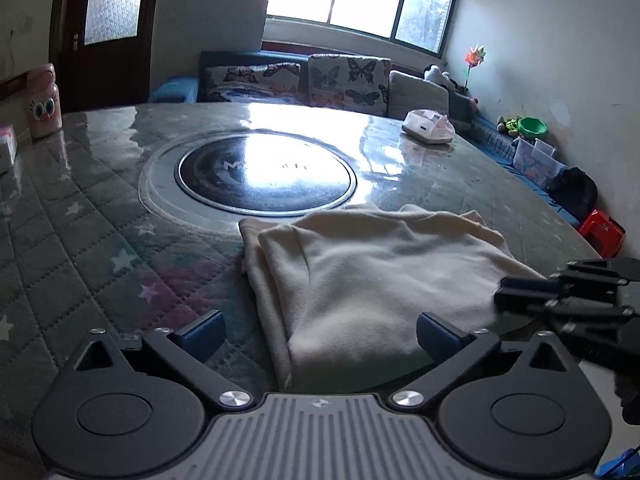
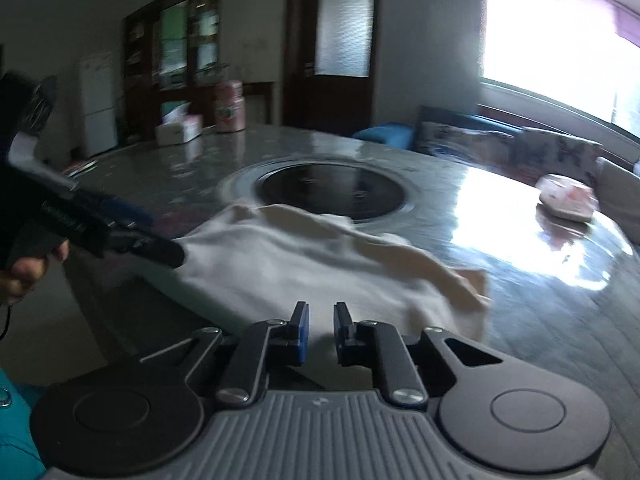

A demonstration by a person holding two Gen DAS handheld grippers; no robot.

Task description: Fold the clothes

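1. Cream-white soft fleece garment: lay partly folded on the glossy round table, at its near edge, just short of the dark circular inset.
2. Left gripper: jaws spread wide and empty, straddling the garment's near left corner; pads clear of the cloth.
3. Right gripper: jaws drawn narrow above the near hem; whether cloth was pinched could not be told through the blur.
4. Governing relation: the garment lay directly ahead of both grippers, its long axis running across between them; each gripper sat about equally near its own corner.
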